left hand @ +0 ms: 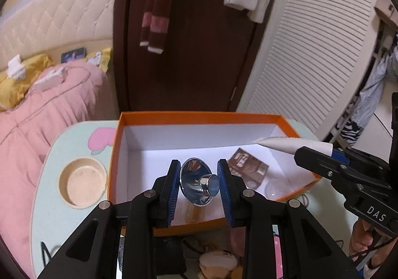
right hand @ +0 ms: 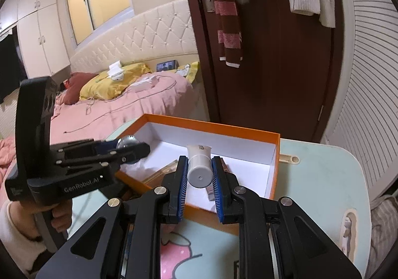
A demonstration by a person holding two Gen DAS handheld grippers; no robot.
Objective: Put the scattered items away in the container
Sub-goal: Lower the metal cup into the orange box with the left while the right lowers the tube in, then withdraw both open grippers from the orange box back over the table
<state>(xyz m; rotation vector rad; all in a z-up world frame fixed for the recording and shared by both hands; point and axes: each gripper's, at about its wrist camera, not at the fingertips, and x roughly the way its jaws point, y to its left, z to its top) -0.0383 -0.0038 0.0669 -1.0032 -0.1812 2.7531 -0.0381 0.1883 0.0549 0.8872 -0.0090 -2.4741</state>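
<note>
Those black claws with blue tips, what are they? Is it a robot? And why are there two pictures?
No robot: a person holds two grabber tools. Each carries a camera looking along its fingers, hence two pictures. The left gripper squeezes a shiny silver funnel; in its picture the right tool shows at the side. The right gripper squeezes a white tube. Both hover over an orange box on a pale green table. A brown packet lies inside the box.

Both wrist fisheyes look forward and down along their own fingers, close above the orange box (left hand: 199, 117) (right hand: 214, 127) at lower centre, sharing it, the dark door (left hand: 189, 55) (right hand: 268, 67) and the bed (left hand: 37, 110) (right hand: 129, 102).
</note>
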